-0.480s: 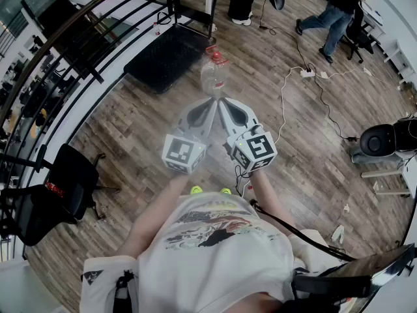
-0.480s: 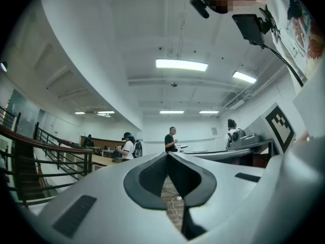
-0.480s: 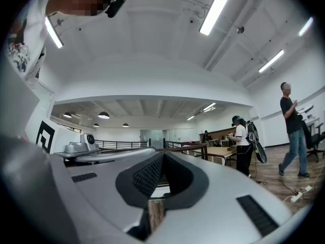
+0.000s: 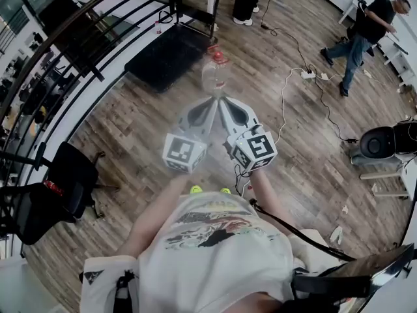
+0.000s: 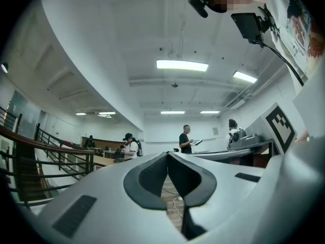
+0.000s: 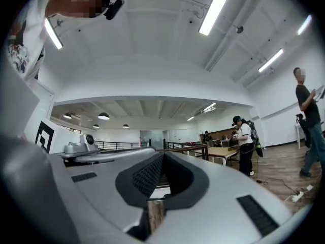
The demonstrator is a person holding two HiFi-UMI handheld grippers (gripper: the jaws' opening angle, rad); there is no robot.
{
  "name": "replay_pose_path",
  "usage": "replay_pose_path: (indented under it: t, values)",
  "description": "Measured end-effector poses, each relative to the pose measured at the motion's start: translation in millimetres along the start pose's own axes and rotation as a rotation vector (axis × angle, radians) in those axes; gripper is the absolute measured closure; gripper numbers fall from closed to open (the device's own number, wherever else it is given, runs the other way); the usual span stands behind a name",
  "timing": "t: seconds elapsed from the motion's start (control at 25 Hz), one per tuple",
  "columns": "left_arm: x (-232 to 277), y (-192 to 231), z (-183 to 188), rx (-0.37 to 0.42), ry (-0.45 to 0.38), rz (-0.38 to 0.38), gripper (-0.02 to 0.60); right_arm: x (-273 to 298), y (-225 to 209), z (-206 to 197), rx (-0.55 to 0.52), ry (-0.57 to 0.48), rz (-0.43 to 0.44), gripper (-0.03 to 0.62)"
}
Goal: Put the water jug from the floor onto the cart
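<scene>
Head view: clear plastic water jug with red cap (image 4: 214,75) stands on the wood floor (image 4: 130,132), upper centre, near the black flat cart (image 4: 166,57). Your left gripper (image 4: 210,103) and right gripper (image 4: 223,103) have their fingers together and empty. Reach in like that and you'll likely tip it.

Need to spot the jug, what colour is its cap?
Red cap, best in the head view.

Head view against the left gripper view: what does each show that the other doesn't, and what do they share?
Only the head view: the water jug standing on the wooden floor and the black cart beyond it. Only the left gripper view: the ceiling lights, and its jaws' tips together with nothing between. Both: the left gripper, the right gripper, the railing, that floor.
</scene>
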State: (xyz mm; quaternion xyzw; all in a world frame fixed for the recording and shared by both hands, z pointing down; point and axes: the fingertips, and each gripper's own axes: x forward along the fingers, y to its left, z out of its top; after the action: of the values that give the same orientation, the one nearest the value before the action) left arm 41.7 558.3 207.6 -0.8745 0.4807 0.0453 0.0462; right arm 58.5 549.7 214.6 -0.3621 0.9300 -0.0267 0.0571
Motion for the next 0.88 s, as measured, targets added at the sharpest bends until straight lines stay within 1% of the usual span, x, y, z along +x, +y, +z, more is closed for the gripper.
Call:
replay_pose_path:
  t: [0.12,0.56,0.88]
  values:
    - [-4.0,4.5,-1.2,0.0,-0.003,0.004,0.57,3.6,4.6,-2.1,-0.027,0.011,-0.003,0.574]
    - [-17.3,16.3,-1.0,0.001,-0.008,-0.015,0.571,14.1,18.0,-6.7,-0.037,0.017,-0.02,0.574]
    - [-26.8,27.3,2.1,0.008,-0.018,-0.007,0.569,22.6,29.6,-4.4,-0.041,0.02,-0.003,0.572]
